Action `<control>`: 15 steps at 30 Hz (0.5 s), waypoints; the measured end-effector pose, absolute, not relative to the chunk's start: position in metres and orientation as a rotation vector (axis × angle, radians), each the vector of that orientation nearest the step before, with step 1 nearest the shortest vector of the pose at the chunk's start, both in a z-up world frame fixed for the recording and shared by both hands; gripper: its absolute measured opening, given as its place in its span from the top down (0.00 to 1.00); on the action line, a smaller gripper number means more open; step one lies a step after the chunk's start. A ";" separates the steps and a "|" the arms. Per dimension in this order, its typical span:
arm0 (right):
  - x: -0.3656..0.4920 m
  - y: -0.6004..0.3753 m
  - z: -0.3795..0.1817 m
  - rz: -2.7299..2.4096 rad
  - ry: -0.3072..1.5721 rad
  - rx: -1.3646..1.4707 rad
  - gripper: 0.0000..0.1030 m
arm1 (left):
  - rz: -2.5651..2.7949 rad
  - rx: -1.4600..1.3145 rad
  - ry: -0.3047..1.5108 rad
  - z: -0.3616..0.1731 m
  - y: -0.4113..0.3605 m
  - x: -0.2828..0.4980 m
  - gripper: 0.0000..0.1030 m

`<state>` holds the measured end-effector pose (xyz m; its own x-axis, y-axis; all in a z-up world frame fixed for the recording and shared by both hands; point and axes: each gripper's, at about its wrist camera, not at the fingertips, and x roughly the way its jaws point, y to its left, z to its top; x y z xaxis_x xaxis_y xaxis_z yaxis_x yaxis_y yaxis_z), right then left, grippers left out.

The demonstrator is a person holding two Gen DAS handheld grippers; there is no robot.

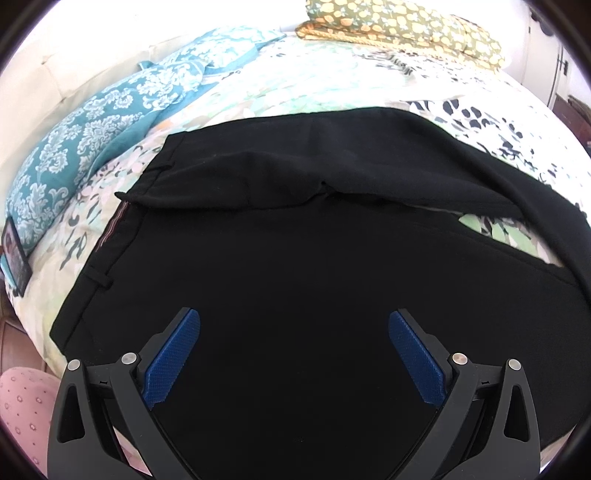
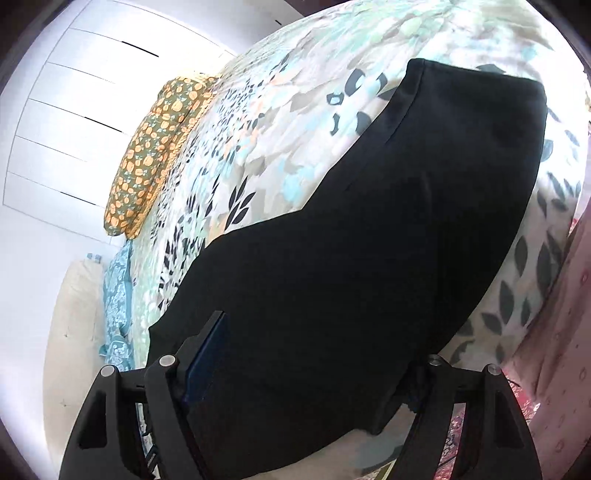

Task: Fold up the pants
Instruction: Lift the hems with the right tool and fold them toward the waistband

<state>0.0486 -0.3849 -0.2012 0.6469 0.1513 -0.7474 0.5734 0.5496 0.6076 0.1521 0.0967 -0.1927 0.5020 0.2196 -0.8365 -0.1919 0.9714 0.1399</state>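
Note:
Black pants point(image 1: 295, 236) lie on a floral bedspread point(image 1: 295, 88), waistband to the left, one half folded over near the middle. My left gripper point(image 1: 294, 325) is open, its blue pads point(image 1: 173, 354) spread wide just above the pants' near part, holding nothing. In the right wrist view a pant leg point(image 2: 369, 258) stretches away to its hem at the upper right. My right gripper point(image 2: 314, 373) is open; the leg's near end lies between its jaws and drapes over the right finger, which is hidden. The left blue pad point(image 2: 207, 362) shows.
A teal patterned pillow point(image 1: 92, 136) lies at the left of the bed, an orange-flowered pillow point(image 1: 399, 26) at the far side. A phone point(image 1: 16, 254) leans by the teal pillow. White wardrobe doors point(image 2: 74, 110) stand beyond the bed. Pink cloth point(image 2: 554, 350) hangs at the right.

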 end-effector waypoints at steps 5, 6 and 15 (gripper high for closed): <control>0.055 -0.385 -0.183 -0.264 0.886 0.839 0.91 | 0.233 0.073 1.040 -0.201 0.091 0.151 0.01; 0.056 -0.383 -0.173 -0.233 0.866 0.817 0.91 | 0.231 0.077 1.044 -0.201 0.090 0.151 0.01; 0.056 -0.363 -0.078 0.052 0.696 0.637 0.93 | -0.091 -0.181 1.191 -0.171 0.102 0.227 0.01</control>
